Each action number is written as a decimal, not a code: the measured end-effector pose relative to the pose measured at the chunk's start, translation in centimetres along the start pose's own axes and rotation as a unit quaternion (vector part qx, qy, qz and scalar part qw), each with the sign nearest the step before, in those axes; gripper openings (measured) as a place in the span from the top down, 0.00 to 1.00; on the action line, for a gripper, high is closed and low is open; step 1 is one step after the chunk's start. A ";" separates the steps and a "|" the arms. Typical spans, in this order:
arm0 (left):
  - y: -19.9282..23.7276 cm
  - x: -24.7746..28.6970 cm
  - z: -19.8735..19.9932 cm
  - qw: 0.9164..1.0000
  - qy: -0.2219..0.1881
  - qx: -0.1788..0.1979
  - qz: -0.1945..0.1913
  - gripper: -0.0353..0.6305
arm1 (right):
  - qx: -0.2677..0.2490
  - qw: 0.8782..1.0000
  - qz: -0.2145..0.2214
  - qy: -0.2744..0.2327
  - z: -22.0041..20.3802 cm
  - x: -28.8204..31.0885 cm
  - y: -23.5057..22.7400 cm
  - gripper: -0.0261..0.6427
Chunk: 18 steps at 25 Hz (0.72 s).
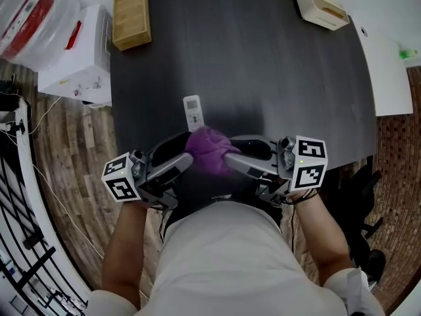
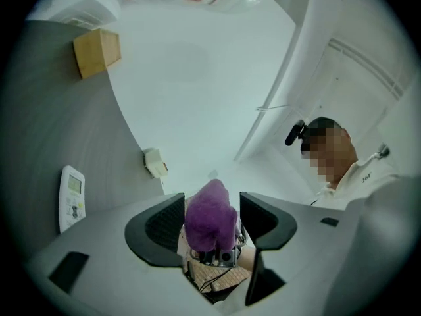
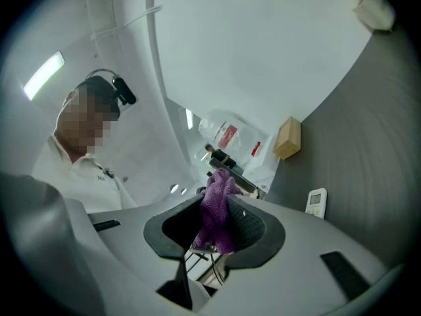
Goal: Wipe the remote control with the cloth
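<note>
Right tool [image 1: 231, 158] clenched on purple cloth [image 1: 209, 149], left tool [image 1: 181, 158] released around it, white remote control [image 1: 193, 112] on dark counter [image 1: 263, 64], wooden box [image 1: 130, 18] upper left, plank floor [image 1: 72, 150] beyond.

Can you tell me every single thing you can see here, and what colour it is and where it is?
table: one, dark grey, middle
remote control: one, white, on the table just beyond the grippers
cloth: one, purple, bunched between the two grippers
wooden box: one, tan, table's far left corner
small tray-like box: one, cream, table's far right corner
boxy unit: one, white, on the floor to the left
plastic bin: one, clear with red inside, far left
left gripper: one, grey, jaws apart around the cloth
right gripper: one, grey, pinching the cloth
</note>
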<state>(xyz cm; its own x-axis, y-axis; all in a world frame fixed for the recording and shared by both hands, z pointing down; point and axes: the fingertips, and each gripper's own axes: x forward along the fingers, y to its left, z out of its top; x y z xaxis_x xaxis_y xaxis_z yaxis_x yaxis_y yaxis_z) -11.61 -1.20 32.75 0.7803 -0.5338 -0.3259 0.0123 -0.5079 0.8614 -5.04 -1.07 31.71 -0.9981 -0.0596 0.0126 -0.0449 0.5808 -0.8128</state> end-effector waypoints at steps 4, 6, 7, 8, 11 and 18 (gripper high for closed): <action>-0.4 0.6 -1.4 0.996 0.074 0.049 -0.003 0.59 | -0.028 0.999 0.011 0.037 -0.4 0.0 0.5 0.79; -0.3 1.1 -2.5 0.993 0.104 0.060 -0.001 0.59 | -0.040 0.998 0.013 0.048 -0.6 0.4 0.6 0.79; -0.1 1.2 -2.7 0.993 0.104 0.059 0.005 0.59 | -0.045 0.998 0.012 0.049 -0.7 0.5 0.6 0.79; 0.2 1.2 -2.6 0.994 0.096 0.052 0.012 0.62 | -0.051 0.998 0.007 0.047 -0.6 0.6 0.4 0.79; 0.9 0.9 -2.0 0.999 0.046 0.012 0.025 0.69 | -0.078 0.996 -0.016 0.027 -0.2 0.8 0.0 0.61; 1.6 0.9 -2.6 0.998 -0.014 -0.051 0.028 0.70 | -0.102 0.993 -0.063 0.019 -0.8 2.1 -1.4 0.43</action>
<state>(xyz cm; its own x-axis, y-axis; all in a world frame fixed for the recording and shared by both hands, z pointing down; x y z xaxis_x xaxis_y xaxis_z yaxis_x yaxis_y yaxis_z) -9.29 -0.73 34.84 0.7642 -0.5787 -0.2846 0.0337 -0.4049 0.9137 -7.12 -1.37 33.31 -0.9847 -0.1145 0.1312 -0.1732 0.7226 -0.6692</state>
